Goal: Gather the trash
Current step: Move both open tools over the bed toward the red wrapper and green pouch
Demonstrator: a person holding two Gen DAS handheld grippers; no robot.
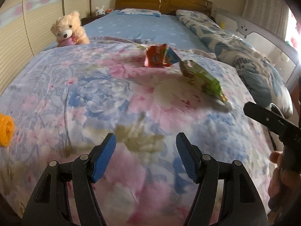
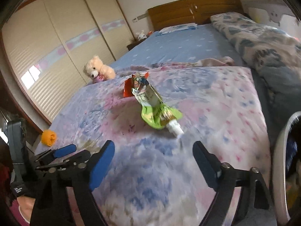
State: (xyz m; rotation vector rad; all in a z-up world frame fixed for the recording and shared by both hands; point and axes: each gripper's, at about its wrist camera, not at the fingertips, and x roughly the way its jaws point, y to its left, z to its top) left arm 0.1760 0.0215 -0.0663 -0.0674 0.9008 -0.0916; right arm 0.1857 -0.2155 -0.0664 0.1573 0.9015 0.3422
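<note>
A green squeeze pouch with a white cap (image 1: 205,79) (image 2: 156,109) lies on the floral quilt (image 1: 94,94) (image 2: 216,98). A red snack wrapper (image 1: 156,56) (image 2: 128,89) lies just behind it. My left gripper (image 1: 145,141) is open and empty, low over the quilt's near part, well short of both. My right gripper (image 2: 153,146) is open and empty, its fingertips a short way in front of the pouch's cap. The right gripper's body shows at the right edge of the left wrist view (image 1: 272,118). The left gripper shows at the lower left of the right wrist view (image 2: 64,150).
A cream teddy bear (image 1: 69,29) (image 2: 98,68) sits at the quilt's far left edge. An orange fluffy ball (image 1: 5,130) (image 2: 49,134) lies at the left edge. A rolled patterned blanket (image 1: 244,56) (image 2: 263,43) runs along the right. A wardrobe (image 2: 47,56) stands on the left.
</note>
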